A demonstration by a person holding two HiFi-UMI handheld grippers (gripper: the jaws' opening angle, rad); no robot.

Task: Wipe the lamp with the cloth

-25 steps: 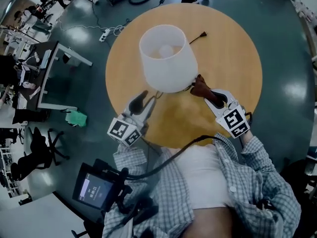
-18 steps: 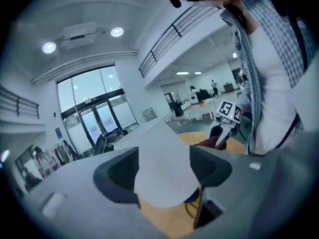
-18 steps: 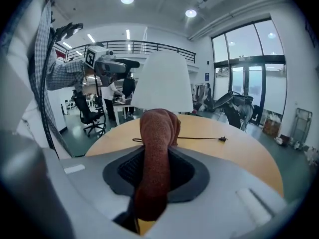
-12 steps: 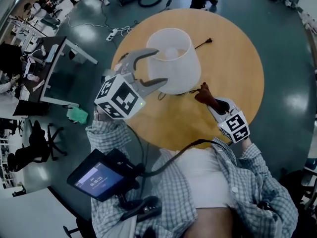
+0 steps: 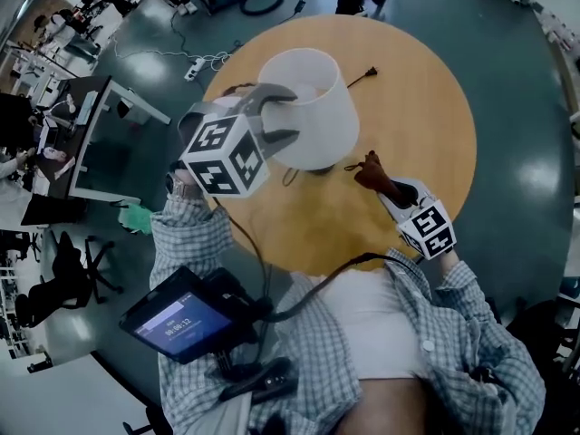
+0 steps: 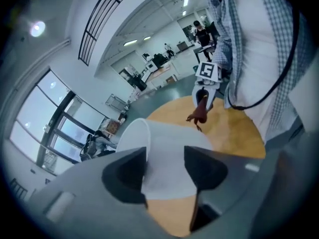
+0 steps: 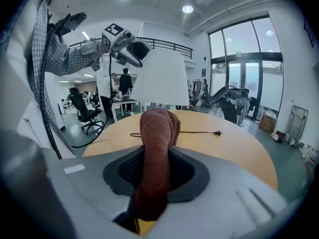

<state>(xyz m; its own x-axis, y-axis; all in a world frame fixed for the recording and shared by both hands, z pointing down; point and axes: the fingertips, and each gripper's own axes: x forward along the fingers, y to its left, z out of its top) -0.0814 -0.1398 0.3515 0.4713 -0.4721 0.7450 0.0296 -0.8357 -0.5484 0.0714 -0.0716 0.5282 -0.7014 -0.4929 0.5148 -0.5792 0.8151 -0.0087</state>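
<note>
A white lamp [image 5: 313,107] with a wide shade stands on the round wooden table [image 5: 426,107]; its black cord [image 5: 367,78] trails to the far side. My left gripper [image 5: 292,114] is raised at the shade's left rim. Its jaws are closing, with the white shade [image 6: 164,158] showing in the gap between them; I cannot tell whether the pads touch it. My right gripper [image 5: 385,181] is shut on a folded reddish-brown cloth [image 5: 370,169], low over the table just right of the lamp's base. The cloth [image 7: 157,133] stands up between the right jaws, with the shade [image 7: 159,78] beyond.
A power strip [image 5: 195,69] and cables lie on the floor behind the table. A desk [image 5: 109,143], an office chair [image 5: 68,261] and a green object [image 5: 136,217] stand at the left. A tablet [image 5: 181,320] hangs at the person's waist.
My left gripper rose from the table's near left edge to the shade's rim, rolled over and opened. The right gripper with the cloth stayed by the lamp's base.
</note>
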